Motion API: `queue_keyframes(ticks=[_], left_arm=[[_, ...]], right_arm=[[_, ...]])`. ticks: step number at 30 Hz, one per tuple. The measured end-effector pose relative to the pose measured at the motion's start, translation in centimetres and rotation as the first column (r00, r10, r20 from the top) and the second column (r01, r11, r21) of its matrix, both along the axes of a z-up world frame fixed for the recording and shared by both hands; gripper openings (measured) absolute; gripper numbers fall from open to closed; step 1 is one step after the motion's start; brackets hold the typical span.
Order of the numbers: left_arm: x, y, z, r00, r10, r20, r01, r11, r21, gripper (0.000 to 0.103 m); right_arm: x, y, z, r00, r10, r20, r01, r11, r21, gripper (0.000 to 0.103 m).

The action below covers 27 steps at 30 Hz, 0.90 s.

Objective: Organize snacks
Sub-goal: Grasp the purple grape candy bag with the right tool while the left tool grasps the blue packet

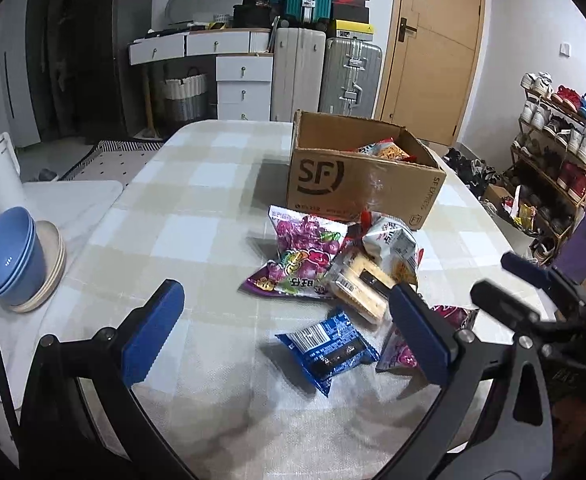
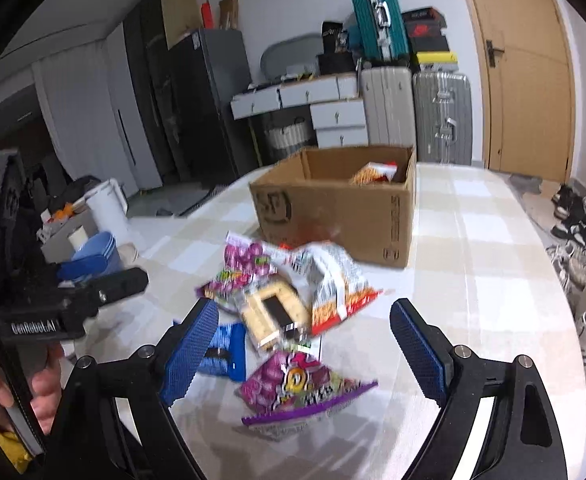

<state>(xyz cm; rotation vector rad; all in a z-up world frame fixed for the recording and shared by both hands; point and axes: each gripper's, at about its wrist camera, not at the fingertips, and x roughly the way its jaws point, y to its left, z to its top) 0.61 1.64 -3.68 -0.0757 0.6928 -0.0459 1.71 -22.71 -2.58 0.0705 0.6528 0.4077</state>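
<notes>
Both grippers, left and right, gape wide and empty above the snack pile near the cardboard box. Only the left view shows the blue bowls fully; only the right shows the hand.

Blue ribbed pads on black fingers. Between them, purple-pink candy bag; beyond the fingertips, blue packet, white-red snack bag, brown cardboard box. Underneath, beige-white checked tablecloth.
</notes>
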Motion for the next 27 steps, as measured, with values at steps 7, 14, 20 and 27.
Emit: queue_keyframes(ticks=[7,14,20,27], left_arm=[[0.1,0.8,-0.4,0.999,0.025,-0.028,-0.026,1.0,-0.017,0.102],[0.4,1.4,-1.3,0.998,0.048,-0.049,-0.049,0.998,-0.025,0.102],[0.6,1.7,-1.4,0.996,0.059,-0.06,-0.062,0.997,-0.05,0.102],[1.0,2.0,-1.9,0.994,0.063,-0.085,-0.069,0.995,-0.068,0.102]], right_arm=[[0.5,0.5,-2.2,0.996,0.032,-0.087,-0.037,0.998,-0.059,0.089],[1.0,1.3,-4.3,0.984,0.029,-0.174,-0.05,0.992,-0.119,0.089],[3.0,-0.2,-6.8,0.949,-0.028,-0.314,0.017,0.999,-0.038,0.081],[3.0,-0.4,-6.8,0.941,0.012,-0.338,0.003,0.999,0.045,0.052]])
